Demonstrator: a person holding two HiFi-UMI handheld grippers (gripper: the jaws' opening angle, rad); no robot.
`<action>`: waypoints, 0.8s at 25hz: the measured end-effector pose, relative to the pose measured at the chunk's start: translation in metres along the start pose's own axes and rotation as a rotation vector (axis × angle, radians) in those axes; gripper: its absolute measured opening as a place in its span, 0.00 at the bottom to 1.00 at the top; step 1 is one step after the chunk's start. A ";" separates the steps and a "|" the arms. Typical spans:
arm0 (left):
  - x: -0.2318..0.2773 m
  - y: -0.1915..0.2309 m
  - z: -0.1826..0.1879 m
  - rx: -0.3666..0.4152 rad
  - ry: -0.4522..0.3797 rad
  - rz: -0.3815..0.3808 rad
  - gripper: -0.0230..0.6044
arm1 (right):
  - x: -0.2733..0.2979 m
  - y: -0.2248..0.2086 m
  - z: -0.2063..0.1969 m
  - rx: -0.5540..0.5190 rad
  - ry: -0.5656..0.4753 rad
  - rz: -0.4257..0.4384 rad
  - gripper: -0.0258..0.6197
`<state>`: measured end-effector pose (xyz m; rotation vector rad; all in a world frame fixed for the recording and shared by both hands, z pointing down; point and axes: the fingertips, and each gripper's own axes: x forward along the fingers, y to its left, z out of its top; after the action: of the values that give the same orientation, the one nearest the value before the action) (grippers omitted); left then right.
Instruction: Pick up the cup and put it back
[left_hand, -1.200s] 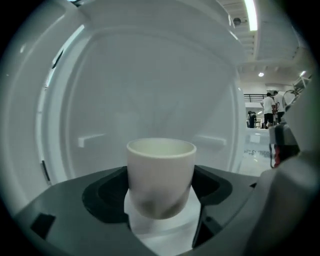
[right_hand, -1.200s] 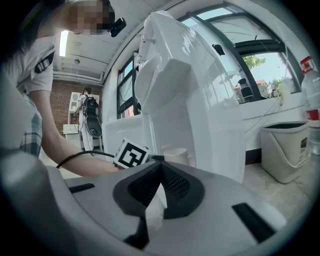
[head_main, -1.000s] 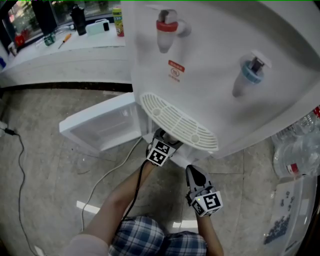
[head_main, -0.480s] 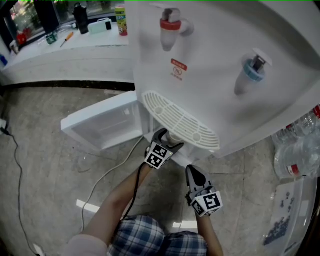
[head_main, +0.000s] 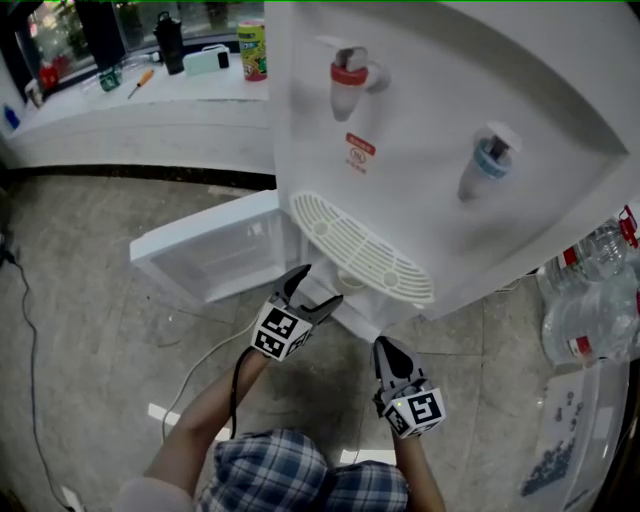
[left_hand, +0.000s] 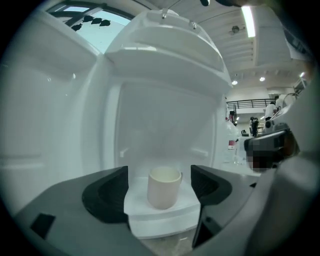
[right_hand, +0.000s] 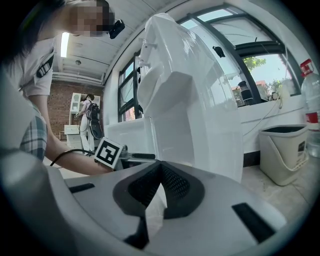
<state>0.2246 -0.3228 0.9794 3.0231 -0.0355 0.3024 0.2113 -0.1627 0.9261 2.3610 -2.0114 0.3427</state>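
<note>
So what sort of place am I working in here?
Probably an office or workshop corner: a white water dispenser, big water bottles on the floor beside it, and a window ledge holding a flask and a screwdriver.

A grey stone-patterned floor (head_main: 90, 300) fills the lower left of the head view. A white water dispenser (head_main: 430, 120) stands on it, its cabinet door (head_main: 215, 250) swung open at centre left. A dark cable (head_main: 27, 340) trails over the floor by the left edge. Large water bottles (head_main: 590, 300) stand at the right edge, and a clear tray (head_main: 575, 430) sits below them.

At upper left, a white worktop (head_main: 150, 100) carries a dark bottle (head_main: 170, 40), a yellow can (head_main: 252, 48), a pale box (head_main: 205, 60) and a screwdriver (head_main: 140, 80).

In the left gripper view, a pale cup (left_hand: 164, 186) stands upright on a white shelf (left_hand: 160, 212) inside the dispenser.
</note>
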 end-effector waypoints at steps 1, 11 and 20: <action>-0.010 0.000 0.005 -0.003 -0.004 -0.002 0.69 | -0.002 0.000 0.002 -0.001 -0.001 -0.002 0.07; -0.109 -0.012 0.103 -0.030 -0.031 0.087 0.10 | -0.042 0.021 0.057 0.045 0.045 -0.069 0.07; -0.178 -0.056 0.264 -0.033 -0.007 0.097 0.08 | -0.110 0.042 0.221 0.051 0.024 -0.217 0.07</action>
<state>0.1038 -0.2927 0.6808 2.9954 -0.1858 0.2963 0.1884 -0.0971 0.6858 2.5604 -1.7336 0.4158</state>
